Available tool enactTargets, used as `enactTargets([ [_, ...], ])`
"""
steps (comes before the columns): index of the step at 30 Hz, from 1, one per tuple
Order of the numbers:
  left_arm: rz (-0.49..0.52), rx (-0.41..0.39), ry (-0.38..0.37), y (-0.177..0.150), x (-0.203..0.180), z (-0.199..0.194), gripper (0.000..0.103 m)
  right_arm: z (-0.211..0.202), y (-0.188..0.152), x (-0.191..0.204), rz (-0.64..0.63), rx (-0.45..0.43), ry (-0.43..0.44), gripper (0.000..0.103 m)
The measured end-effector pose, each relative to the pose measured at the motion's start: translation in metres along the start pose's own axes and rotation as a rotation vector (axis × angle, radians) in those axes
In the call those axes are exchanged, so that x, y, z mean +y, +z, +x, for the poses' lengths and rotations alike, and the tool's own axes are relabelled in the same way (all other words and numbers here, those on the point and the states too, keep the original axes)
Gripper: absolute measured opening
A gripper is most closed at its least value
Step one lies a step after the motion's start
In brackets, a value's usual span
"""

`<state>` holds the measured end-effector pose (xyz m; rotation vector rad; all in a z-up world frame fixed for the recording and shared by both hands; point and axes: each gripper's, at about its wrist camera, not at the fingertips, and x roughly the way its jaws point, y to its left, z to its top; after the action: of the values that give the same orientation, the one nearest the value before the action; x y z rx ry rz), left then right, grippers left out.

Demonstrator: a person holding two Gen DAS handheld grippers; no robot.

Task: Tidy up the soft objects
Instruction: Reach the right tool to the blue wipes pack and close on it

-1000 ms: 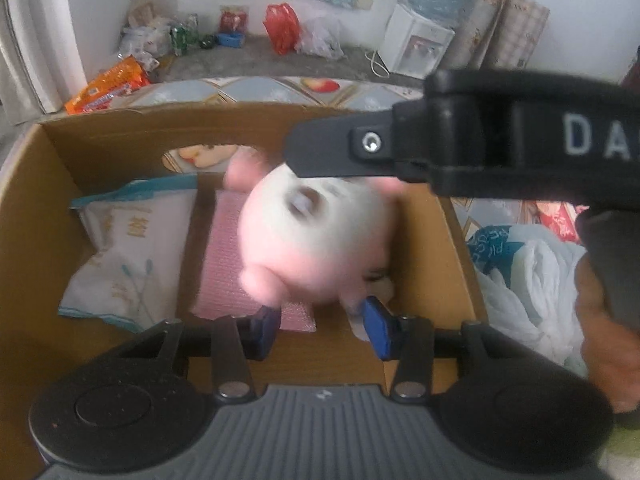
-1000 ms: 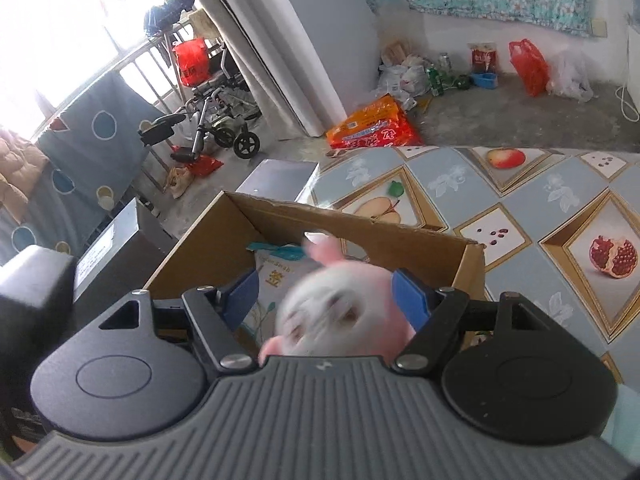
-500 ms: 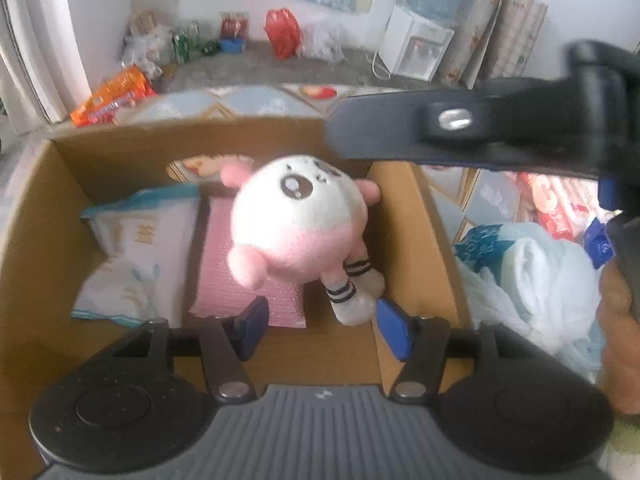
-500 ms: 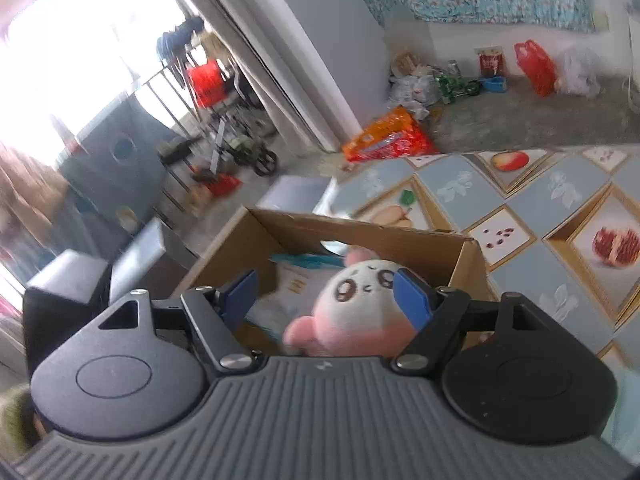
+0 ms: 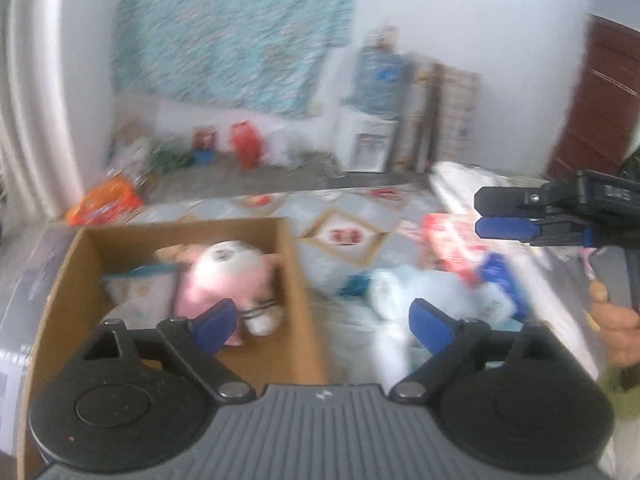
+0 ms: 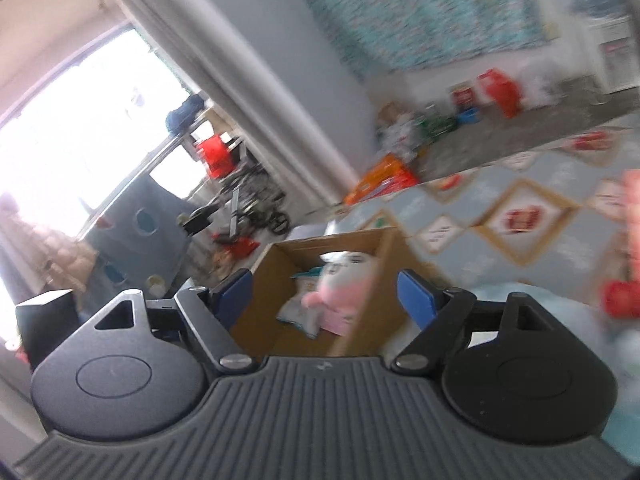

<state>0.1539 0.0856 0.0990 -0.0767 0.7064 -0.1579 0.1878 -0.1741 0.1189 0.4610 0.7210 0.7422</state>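
Note:
A pink and white plush toy (image 5: 230, 276) lies inside the cardboard box (image 5: 298, 280), beside a white tissue pack (image 5: 140, 294). It also shows in the right wrist view (image 6: 344, 280), in the box (image 6: 368, 312). My left gripper (image 5: 322, 324) is open and empty, above the box's right wall. My right gripper (image 6: 324, 298) is open and empty, well back from the box. In the left wrist view it is at the right edge (image 5: 500, 216). A pale blue and white soft bundle (image 5: 424, 292) lies on the table right of the box.
The patterned tablecloth (image 5: 348, 236) carries red and blue packets (image 5: 456, 240) at the right. A water dispenser (image 5: 372, 136) and bags stand by the far wall. An orange packet (image 6: 380, 180) lies beyond the table edge. A stroller (image 6: 248, 208) stands at the left.
Both grippers have pulled up and back from the box, the right one far to the right. The plush toy stays in the box. Both views are motion-blurred.

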Motion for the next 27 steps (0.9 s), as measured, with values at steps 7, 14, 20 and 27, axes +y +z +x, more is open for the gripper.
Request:
enactTargets([
  [7,0.165,0.019,-0.102,-0.009,-0.085,0.012,0.097,-0.101,-0.035,-0.048,0.06,-0.078,-0.172,0.084],
  [14,0.27,0.084,-0.183,-0.018,-0.157,0.061,0.097,-0.141,-0.068,-0.105,0.164,-0.101,-0.262,0.085],
  [20,0.261,0.141,-0.217,-0.008,-0.198,0.108,0.089,-0.127,-0.063,-0.149,0.227,-0.094,-0.272,0.085],
  [27,0.131,0.273,-0.175,0.02,-0.217,0.182,0.07,-0.086,-0.031,-0.22,0.344,-0.092,-0.249,0.07],
])
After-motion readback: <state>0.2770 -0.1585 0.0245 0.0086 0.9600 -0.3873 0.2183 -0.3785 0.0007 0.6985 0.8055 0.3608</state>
